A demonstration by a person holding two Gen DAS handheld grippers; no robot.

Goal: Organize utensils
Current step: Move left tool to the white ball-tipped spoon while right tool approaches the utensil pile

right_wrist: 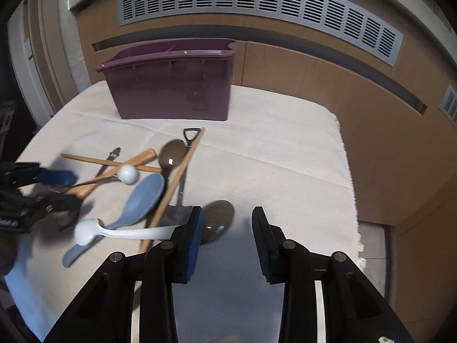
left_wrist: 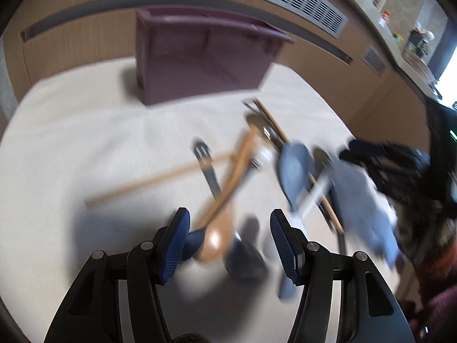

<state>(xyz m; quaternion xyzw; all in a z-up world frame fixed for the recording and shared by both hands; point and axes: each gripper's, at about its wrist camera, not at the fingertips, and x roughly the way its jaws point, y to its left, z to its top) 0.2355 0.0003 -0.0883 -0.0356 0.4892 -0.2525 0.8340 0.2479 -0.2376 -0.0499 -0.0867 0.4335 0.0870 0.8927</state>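
A pile of utensils lies on a cream cloth (right_wrist: 271, 148) in front of a purple caddy (right_wrist: 171, 91). The pile holds a blue spoon (right_wrist: 142, 197), a white ladle (right_wrist: 122, 233), wooden chopsticks (right_wrist: 182, 171), a shovel-shaped metal spoon (right_wrist: 180, 208) and two dark brown spoons (right_wrist: 217, 220). My right gripper (right_wrist: 228, 225) is open over the cloth, the near brown spoon just past its left fingertip, no pad touching it. In the blurred left wrist view, my left gripper (left_wrist: 230, 240) is open and low over the bowl of a wooden spoon (left_wrist: 220, 228). The caddy (left_wrist: 200, 65) stands behind.
A wood-panelled wall with grey vents (right_wrist: 257, 3) runs close behind the caddy. The cloth ends at a fringed edge (right_wrist: 357, 228) on the right, with grey surface beyond. A fork (left_wrist: 205, 160) and a loose chopstick (left_wrist: 160, 177) cross the pile.
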